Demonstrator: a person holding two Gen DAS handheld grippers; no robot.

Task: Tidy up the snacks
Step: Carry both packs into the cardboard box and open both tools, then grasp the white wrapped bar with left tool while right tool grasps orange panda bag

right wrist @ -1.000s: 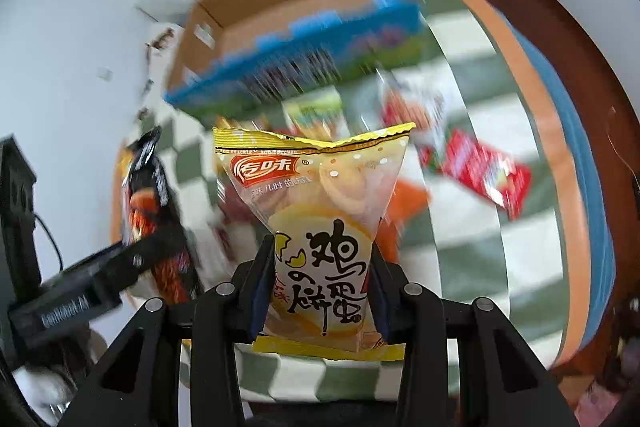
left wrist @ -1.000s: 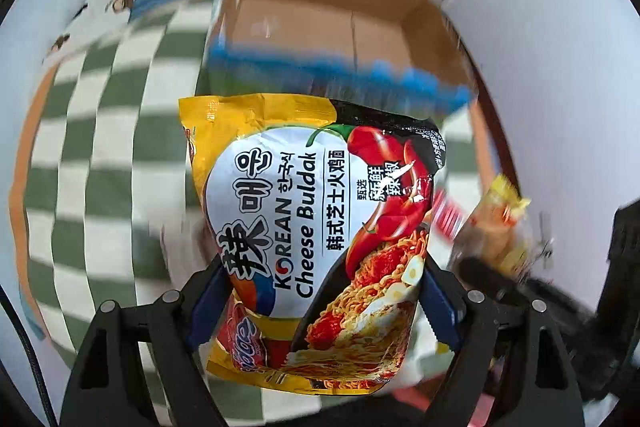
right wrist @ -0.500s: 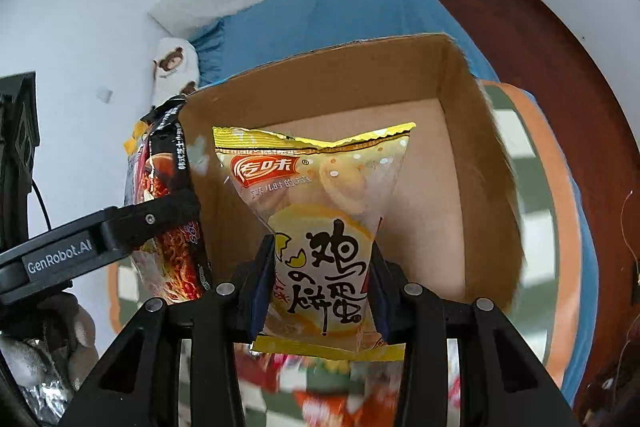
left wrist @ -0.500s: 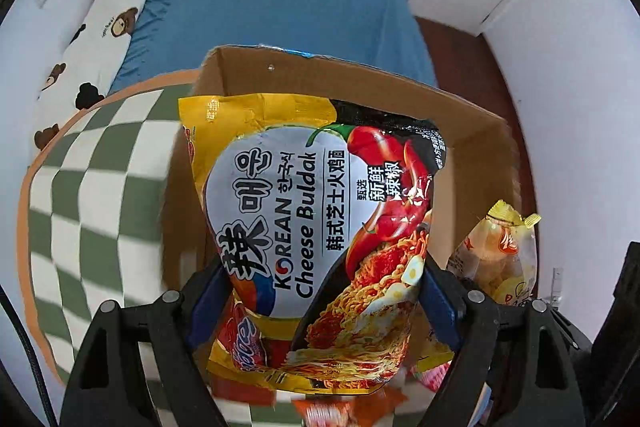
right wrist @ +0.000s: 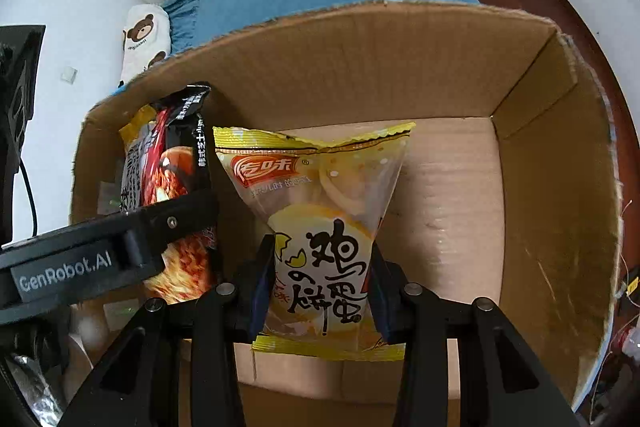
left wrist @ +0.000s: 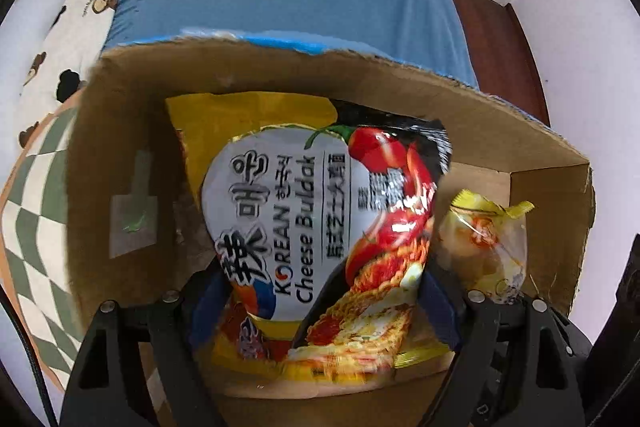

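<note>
Tools (left wrist: 320, 291) (right wrist: 318, 287) point down, gripping packets (left wrist: 320, 211) (right wrist: 320, 227) inside box (right wrist: 540, 227).

A second ago the cardboard box (left wrist: 552, 163) stood ahead of both grippers on the checked cloth (left wrist: 28, 195), with loose snacks lying in front of it; now both look down into the box and those loose snacks are out of view. The left gripper (left wrist: 320, 307) has carried the noodle packet (left wrist: 320, 211) from above the cloth to inside the box, close to its left wall. The right gripper (right wrist: 316, 291) has brought the yellow biscuit bag (right wrist: 320, 211) inside the box too, just beside the noodle packet, over the bare floor of the box
</note>
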